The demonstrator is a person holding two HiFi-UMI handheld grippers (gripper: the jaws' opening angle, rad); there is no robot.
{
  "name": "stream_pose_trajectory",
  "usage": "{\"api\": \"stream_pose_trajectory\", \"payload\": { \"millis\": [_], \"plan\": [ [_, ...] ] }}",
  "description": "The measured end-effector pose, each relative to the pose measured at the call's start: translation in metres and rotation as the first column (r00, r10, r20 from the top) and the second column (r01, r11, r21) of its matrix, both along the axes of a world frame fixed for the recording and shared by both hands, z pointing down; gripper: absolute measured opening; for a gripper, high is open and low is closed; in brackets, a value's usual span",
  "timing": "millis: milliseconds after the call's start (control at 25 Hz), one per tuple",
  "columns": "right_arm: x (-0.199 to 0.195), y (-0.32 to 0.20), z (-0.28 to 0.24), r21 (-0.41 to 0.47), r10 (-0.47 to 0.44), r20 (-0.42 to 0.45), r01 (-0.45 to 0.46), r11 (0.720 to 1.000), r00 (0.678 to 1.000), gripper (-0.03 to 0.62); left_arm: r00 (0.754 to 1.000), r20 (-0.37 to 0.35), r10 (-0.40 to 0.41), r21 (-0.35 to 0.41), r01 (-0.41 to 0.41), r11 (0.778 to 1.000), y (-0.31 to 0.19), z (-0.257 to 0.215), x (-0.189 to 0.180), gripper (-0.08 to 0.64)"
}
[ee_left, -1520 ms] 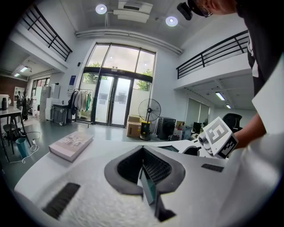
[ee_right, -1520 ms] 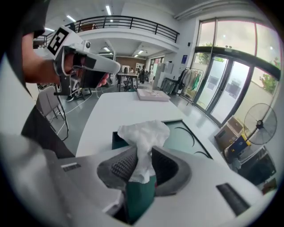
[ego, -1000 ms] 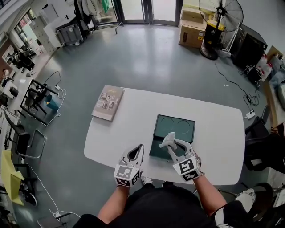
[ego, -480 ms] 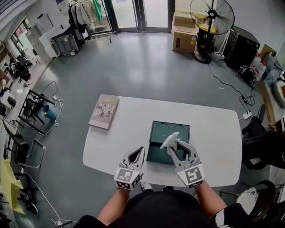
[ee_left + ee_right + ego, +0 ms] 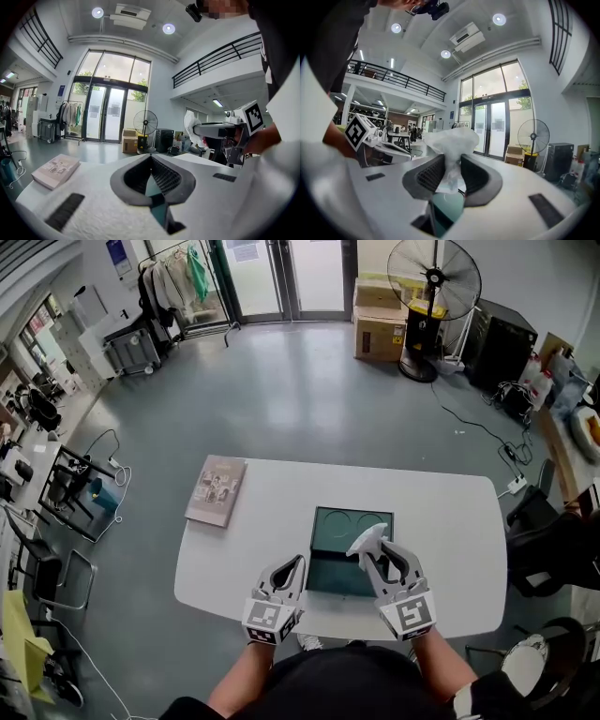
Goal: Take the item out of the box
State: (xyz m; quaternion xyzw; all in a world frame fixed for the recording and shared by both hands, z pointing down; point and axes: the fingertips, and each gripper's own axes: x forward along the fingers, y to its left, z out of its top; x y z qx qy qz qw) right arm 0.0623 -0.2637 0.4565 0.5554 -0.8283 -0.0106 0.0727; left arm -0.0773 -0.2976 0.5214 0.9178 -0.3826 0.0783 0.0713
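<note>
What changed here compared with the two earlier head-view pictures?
Little. The right hand-held gripper keeps its grip on the white crumpled item and seems to have carried it slightly farther over the dark green box, though the head camera also tilted. Nothing was taken or released. The left hand-held gripper stays shut and empty; box and book lie unmoved on the table.
</note>
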Motion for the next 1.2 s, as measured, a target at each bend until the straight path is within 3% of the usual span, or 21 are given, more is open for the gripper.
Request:
{"api": "stream_pose_trajectory", "payload": {
  "millis": [320, 560, 1200],
  "plan": [
    [0.011, -0.001, -0.013, 0.024, 0.027, 0.052, -0.028, 0.999, 0.998, 0.114, 1.0, -0.013, -0.008, 0.003, 0.008, 1.0, -0.002, -0.009, 0.003, 0.009],
    [0.011, 0.001, -0.012, 0.033, 0.016, 0.011, -0.017, 0.999, 1.0, 0.106, 1.0, -0.015, -0.004, 0.007, 0.004, 1.0, -0.003, -0.013, 0.006, 0.009],
    [0.017, -0.003, -0.017, 0.045, 0.033, 0.054, -0.036, 0.998, 0.998, 0.103, 0.999, -0.03, -0.013, 0.017, 0.013, 1.0, -0.005, -0.02, 0.01, 0.009]
  ]
}}
